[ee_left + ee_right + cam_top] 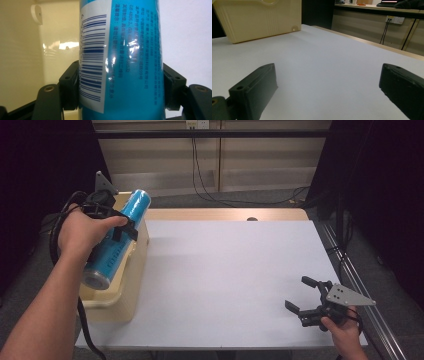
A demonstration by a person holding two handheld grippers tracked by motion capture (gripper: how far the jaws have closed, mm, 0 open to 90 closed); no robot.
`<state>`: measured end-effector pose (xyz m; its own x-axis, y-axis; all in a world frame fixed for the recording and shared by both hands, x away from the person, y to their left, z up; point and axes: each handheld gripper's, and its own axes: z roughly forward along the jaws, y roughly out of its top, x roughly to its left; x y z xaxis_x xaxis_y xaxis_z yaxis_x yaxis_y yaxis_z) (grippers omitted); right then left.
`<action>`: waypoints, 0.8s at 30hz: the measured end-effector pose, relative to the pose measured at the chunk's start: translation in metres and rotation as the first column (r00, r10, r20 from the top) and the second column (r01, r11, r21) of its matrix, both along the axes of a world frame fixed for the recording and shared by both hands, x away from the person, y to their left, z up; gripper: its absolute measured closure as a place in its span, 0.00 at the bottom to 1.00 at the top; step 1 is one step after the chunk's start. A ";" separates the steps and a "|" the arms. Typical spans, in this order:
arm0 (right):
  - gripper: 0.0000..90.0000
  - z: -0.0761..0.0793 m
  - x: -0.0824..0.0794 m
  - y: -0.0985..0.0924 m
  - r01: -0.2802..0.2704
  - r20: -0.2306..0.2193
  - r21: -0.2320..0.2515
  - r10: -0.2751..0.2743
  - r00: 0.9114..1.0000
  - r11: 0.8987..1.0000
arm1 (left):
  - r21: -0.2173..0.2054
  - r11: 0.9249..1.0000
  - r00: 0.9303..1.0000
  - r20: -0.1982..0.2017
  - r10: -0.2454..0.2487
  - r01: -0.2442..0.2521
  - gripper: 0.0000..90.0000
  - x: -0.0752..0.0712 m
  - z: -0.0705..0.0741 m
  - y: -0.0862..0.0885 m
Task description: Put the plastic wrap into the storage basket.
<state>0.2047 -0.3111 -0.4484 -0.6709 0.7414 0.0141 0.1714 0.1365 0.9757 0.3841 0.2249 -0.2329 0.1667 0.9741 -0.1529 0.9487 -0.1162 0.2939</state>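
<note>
A blue cylindrical can point(117, 237) with a barcode label hangs tilted above the cream plastic bin point(131, 285) at the table's left edge. My left gripper point(122, 227) is shut on the can around its middle. In the left gripper view the can point(122, 62) stands between both black pads point(71, 85), which press on its sides. My right gripper point(304, 295) rests low near the table's front right corner, open, with nothing between its jaws. In the right gripper view the gripper point(327, 92) faces bare white tabletop and the bin point(259, 17) far off.
A white sheet point(225, 275) covers the table. A cable trails from the left gripper down past the bin. A metal rail point(360, 290) runs along the table's right side. Wall sockets and cables point(200, 165) lie beyond the far edge.
</note>
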 end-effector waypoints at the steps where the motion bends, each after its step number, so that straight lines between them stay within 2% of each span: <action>1: 0.01 0.000 0.000 0.000 0.000 0.000 0.000 0.000 1.000 1.000 | 0.000 1.000 1.000 0.000 0.000 0.000 0.36 0.000 0.000 0.000; 24: 0.01 0.000 0.001 0.000 0.002 0.003 -0.001 -0.002 1.000 1.000 | -0.002 0.998 0.997 0.028 0.069 -0.069 0.36 -0.027 0.019 0.035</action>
<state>0.2054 -0.3111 -0.4484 -0.6698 0.7425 0.0112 0.1686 0.1374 0.9761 0.3571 0.2600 -0.2139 0.1031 0.9833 -0.1497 0.9458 -0.0503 0.3207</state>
